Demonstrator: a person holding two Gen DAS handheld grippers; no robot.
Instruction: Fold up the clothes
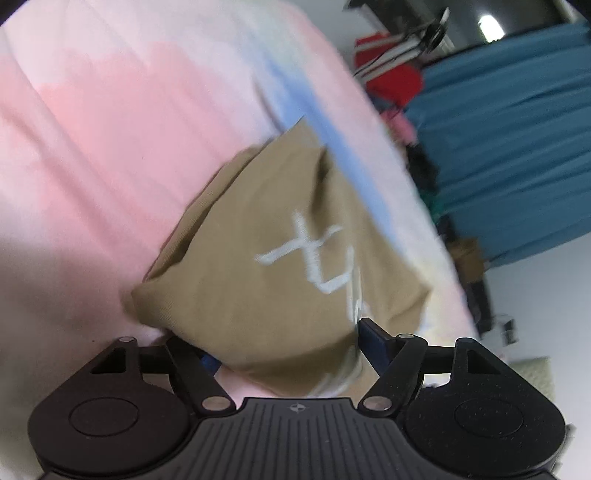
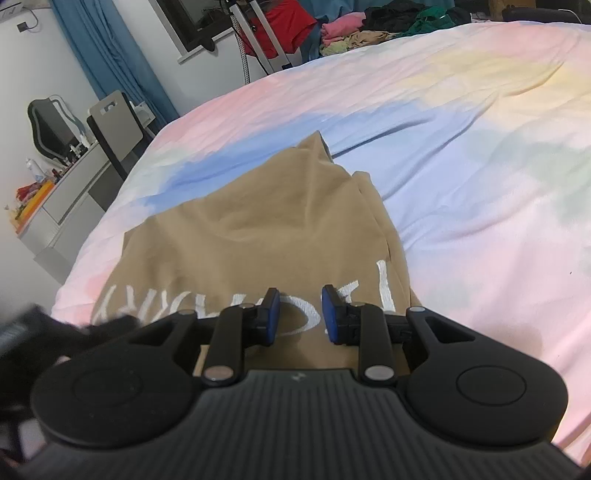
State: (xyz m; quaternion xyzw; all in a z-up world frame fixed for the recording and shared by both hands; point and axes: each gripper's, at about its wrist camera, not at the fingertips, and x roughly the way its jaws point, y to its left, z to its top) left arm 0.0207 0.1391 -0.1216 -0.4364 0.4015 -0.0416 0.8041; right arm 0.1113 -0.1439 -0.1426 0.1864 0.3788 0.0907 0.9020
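Tan garment (image 2: 236,240), prob a T-shirt or sweatshirt w/ white embroidered lettering (image 2: 306,314), lies on the pastel tie-dye bedsheet (image 2: 480,166), centre to lower centre of the right wrist view; in the left wrist view it fills the middle, already partly folded into a rough block w/ one corner pointing to the upper part of the frame. Judging by the drape and creases it's a soft, light knit: no stiffness, will sag and slide over itself when lifted, not fragile, not slippery on the sheet. Best hold is prob at an edge or corner where layers stack, pinching all layers together so the fold doesn't fall open. Left gripper (image 1: 284,343) fingers are spread wide, one each side of the near corner of the cloth; cloth sits between them but pads don't look pressed on it (frame blurred, so not certain). Right gripper (image 2: 300,314) fingers stand partly apart over the lettering, gap visible, nothing pinched. A pile of other clothes (image 2: 351,33) sits far off at the top of the right wrist view.
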